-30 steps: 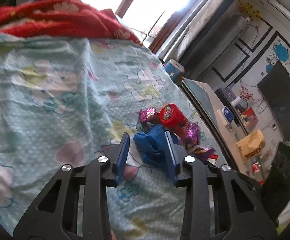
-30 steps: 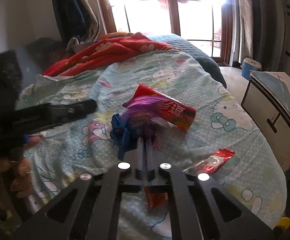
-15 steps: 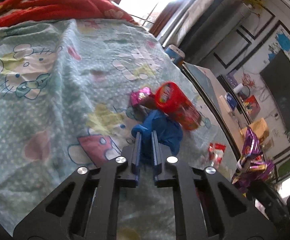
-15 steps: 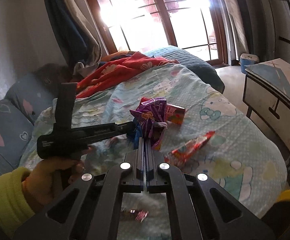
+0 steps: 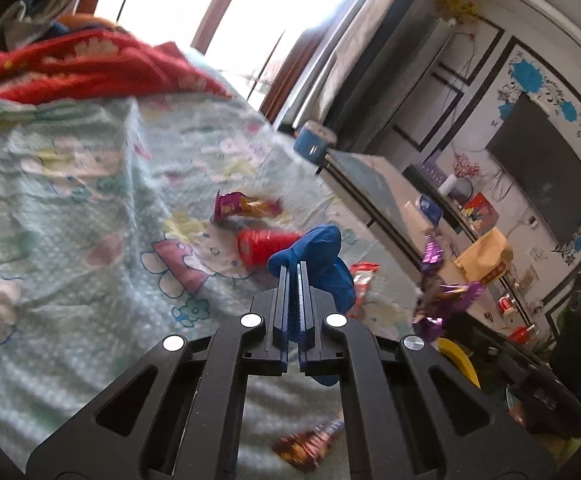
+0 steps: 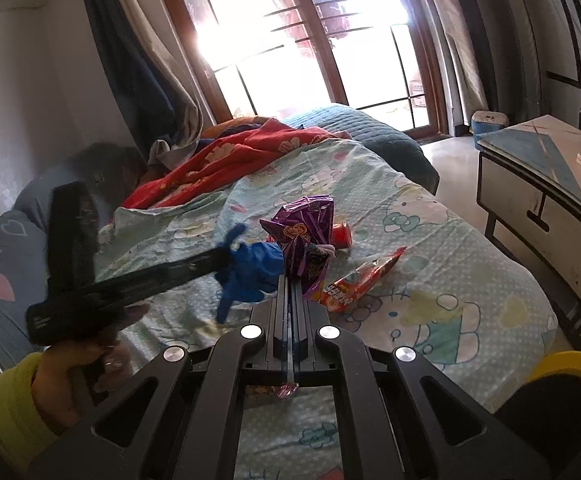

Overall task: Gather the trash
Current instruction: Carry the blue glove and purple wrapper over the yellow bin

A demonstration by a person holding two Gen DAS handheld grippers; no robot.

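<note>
My left gripper (image 5: 293, 270) is shut on a crumpled blue glove (image 5: 322, 256) and holds it above the bed; the glove also shows in the right wrist view (image 6: 254, 270). My right gripper (image 6: 290, 280) is shut on a purple foil wrapper (image 6: 302, 236), lifted off the bed; it shows in the left wrist view (image 5: 434, 256) at the right. On the cartoon-print sheet (image 5: 70, 200) lie a red cup (image 5: 264, 244), a purple-and-orange wrapper (image 5: 246, 208), a red snack packet (image 6: 364, 280) and a brown wrapper (image 5: 310, 444).
A red blanket (image 6: 226, 160) is heaped at the head of the bed. A white cabinet (image 6: 538, 200) stands to the right of the bed. A yellow rim (image 6: 570, 364) shows at the lower right. A blue bin (image 5: 314, 144) stands on the floor by the window.
Both grippers have risen with their loads: the left lifted the blue glove off the bed, the right raised the purple wrapper higher. The red cup now lies uncovered.
</note>
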